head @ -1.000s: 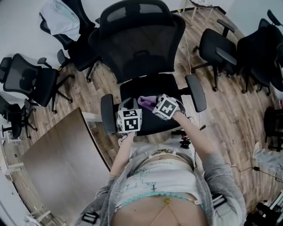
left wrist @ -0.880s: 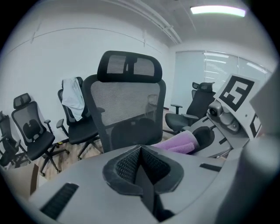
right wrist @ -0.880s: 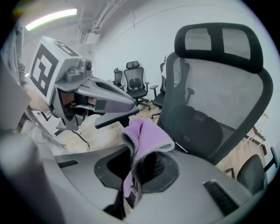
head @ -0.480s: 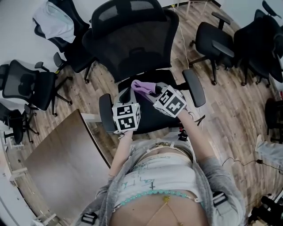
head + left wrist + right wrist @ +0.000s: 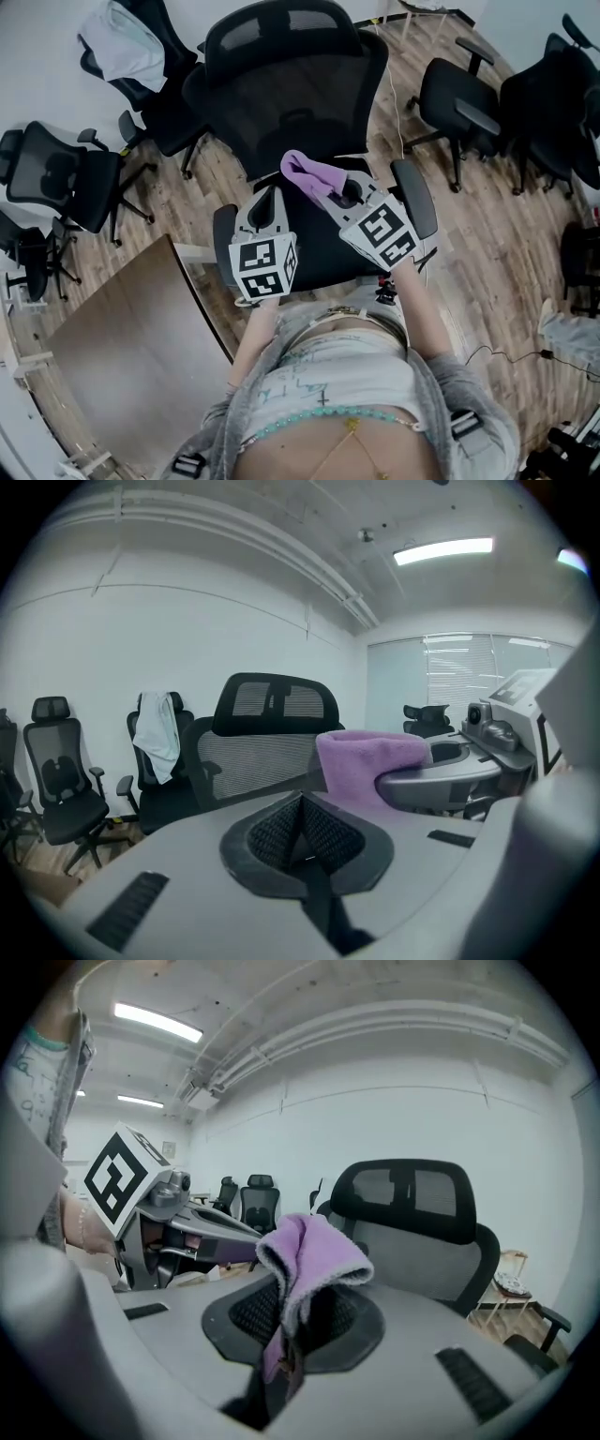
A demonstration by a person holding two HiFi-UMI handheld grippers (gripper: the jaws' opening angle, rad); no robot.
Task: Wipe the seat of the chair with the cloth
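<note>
The black office chair stands in front of me, its mesh backrest (image 5: 291, 94) upright and its dark seat (image 5: 314, 255) partly hidden under both grippers. A purple cloth (image 5: 307, 172) hangs folded above the seat, near the backrest. My right gripper (image 5: 333, 192) is shut on the cloth (image 5: 309, 1251), which drapes over the right gripper (image 5: 286, 1335) and down between its jaws. My left gripper (image 5: 266, 199) is beside it on the left, shut with nothing in it; in the left gripper view this gripper (image 5: 300, 808) has its jaws meeting, and the cloth (image 5: 361, 761) shows to the right.
The chair's armrests (image 5: 417, 197) (image 5: 223, 239) flank the seat. Other black office chairs stand at the left (image 5: 66, 173) and right (image 5: 459, 98); one at the back left carries a white garment (image 5: 122, 42). A wooden tabletop (image 5: 131, 347) lies at my lower left. The floor is wood planks.
Both grippers have risen off the seat toward the camera. The cloth has gone up with the right gripper and now hangs nearer the backrest.
</note>
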